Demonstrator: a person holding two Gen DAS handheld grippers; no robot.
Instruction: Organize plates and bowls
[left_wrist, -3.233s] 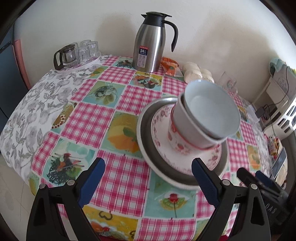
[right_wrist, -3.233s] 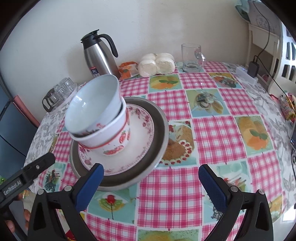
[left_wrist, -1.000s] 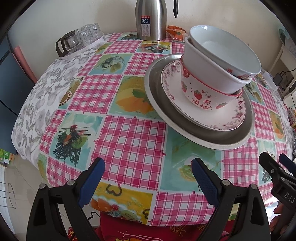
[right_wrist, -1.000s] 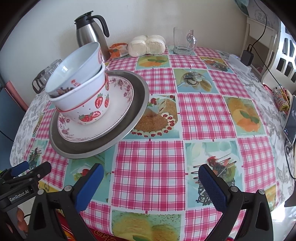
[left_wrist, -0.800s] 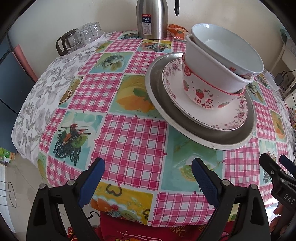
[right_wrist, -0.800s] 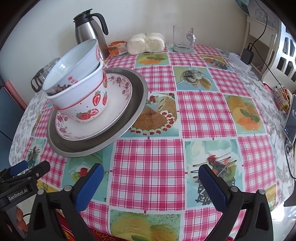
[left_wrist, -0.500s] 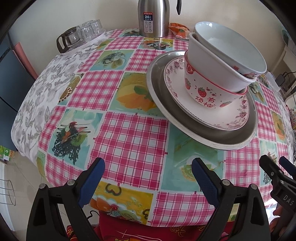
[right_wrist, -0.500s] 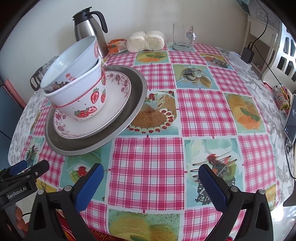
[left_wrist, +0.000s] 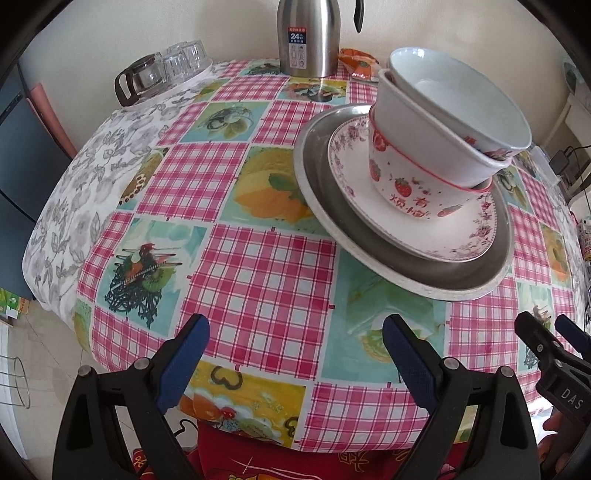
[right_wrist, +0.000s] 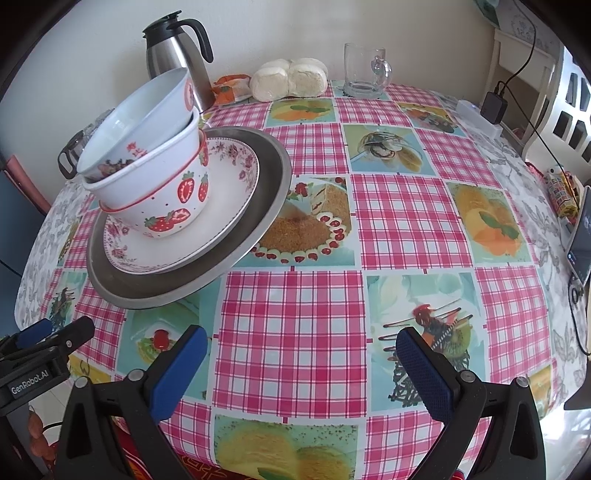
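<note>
A stack stands on the checked tablecloth: a grey metal plate (left_wrist: 458, 275), a floral plate (left_wrist: 465, 236) on it, a strawberry bowl (left_wrist: 410, 188) on that, and a white bowl (left_wrist: 458, 107) nested on top, tilted. The same stack shows in the right wrist view: metal plate (right_wrist: 258, 218), floral plate (right_wrist: 221, 218), strawberry bowl (right_wrist: 166, 206), white bowl (right_wrist: 147, 118). My left gripper (left_wrist: 295, 354) is open and empty near the table's front edge, left of the stack. My right gripper (right_wrist: 301, 365) is open and empty at the front edge, right of the stack.
A steel thermos jug (left_wrist: 308, 37) stands at the back. A glass pot and glasses on a tray (left_wrist: 162, 70) stand back left. Buns (right_wrist: 290, 79), a glass mug (right_wrist: 364, 70) and an orange packet (right_wrist: 229, 88) are at the back. A phone (right_wrist: 581, 240) lies at the right edge.
Both grippers have drawn back toward the table's front edge and lowered, staying open. The stack of plates and bowls has not moved on the table.
</note>
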